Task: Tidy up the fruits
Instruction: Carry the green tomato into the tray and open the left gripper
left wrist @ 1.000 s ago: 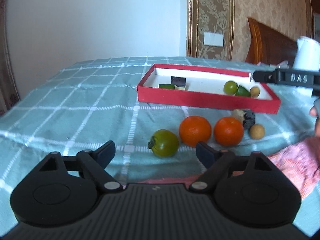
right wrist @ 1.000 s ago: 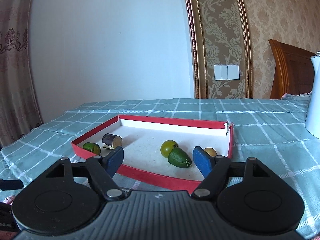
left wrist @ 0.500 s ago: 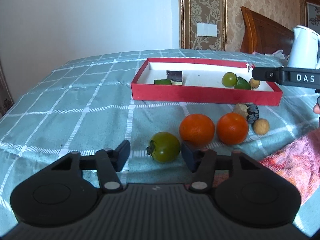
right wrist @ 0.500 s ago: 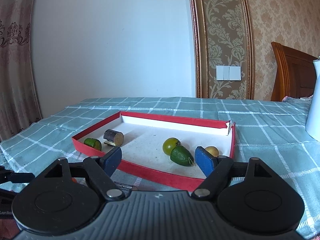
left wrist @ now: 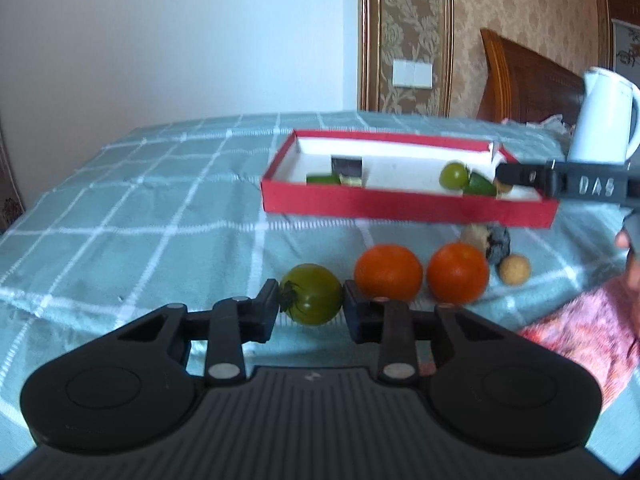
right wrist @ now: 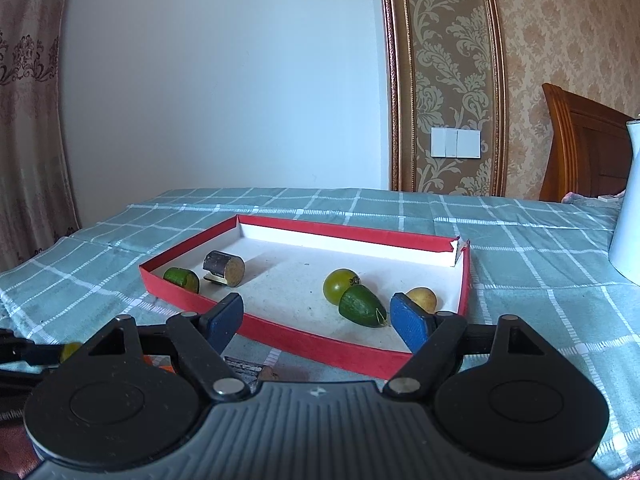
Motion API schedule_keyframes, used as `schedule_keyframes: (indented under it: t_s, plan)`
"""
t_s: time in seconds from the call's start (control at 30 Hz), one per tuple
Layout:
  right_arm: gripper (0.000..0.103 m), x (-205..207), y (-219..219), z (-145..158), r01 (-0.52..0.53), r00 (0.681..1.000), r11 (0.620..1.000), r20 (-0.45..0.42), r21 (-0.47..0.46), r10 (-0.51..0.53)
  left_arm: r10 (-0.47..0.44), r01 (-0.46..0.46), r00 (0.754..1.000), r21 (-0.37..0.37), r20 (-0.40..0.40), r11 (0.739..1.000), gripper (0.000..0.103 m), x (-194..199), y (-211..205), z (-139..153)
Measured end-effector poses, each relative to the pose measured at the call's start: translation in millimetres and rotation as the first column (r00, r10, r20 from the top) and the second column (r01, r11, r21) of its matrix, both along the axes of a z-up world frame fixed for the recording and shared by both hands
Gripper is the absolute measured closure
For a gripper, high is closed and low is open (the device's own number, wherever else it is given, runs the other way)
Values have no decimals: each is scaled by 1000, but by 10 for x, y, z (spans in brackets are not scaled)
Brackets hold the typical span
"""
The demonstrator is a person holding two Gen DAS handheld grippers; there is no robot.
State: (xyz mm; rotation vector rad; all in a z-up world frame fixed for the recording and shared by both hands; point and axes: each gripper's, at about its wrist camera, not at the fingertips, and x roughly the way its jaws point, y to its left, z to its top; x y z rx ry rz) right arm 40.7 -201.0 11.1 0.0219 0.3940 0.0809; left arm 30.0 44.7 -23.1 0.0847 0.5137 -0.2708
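In the left wrist view my left gripper (left wrist: 310, 304) is shut on a green tomato (left wrist: 312, 294) low over the checked cloth. Two oranges (left wrist: 388, 272) (left wrist: 458, 273) sit just right of it, then a small tan fruit (left wrist: 515, 269) and a dark lump (left wrist: 498, 240). The red tray (left wrist: 400, 210) lies behind them. In the right wrist view my right gripper (right wrist: 322, 318) is open and empty over the tray's near rim (right wrist: 320, 344). The tray holds a green tomato (right wrist: 338, 285), a green pointed fruit (right wrist: 360, 306), a tan fruit (right wrist: 422, 299), a green piece (right wrist: 182, 279) and a dark cylinder (right wrist: 224, 269).
A white kettle (left wrist: 604, 120) stands at the far right, also at the edge of the right wrist view (right wrist: 628, 208). A pink cloth (left wrist: 576, 332) lies at the near right. A wooden headboard (right wrist: 580, 148) and wall stand behind the table.
My left gripper moved forward around the green tomato and its fingers closed onto it. The right gripper stayed open over the tray with little movement.
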Motion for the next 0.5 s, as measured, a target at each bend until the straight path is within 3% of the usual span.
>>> schedule_keyframes:
  t_s: [0.27, 0.5]
  plan:
    - [22, -12, -41, 13, 125, 992, 991, 37, -44, -123, -50, 50, 997, -3, 51, 999, 72, 121, -132, 311]
    - [20, 135, -341, -34, 247, 967, 967, -72, 56, -243, -90, 90, 994, -12, 59, 996, 72, 486, -414, 461]
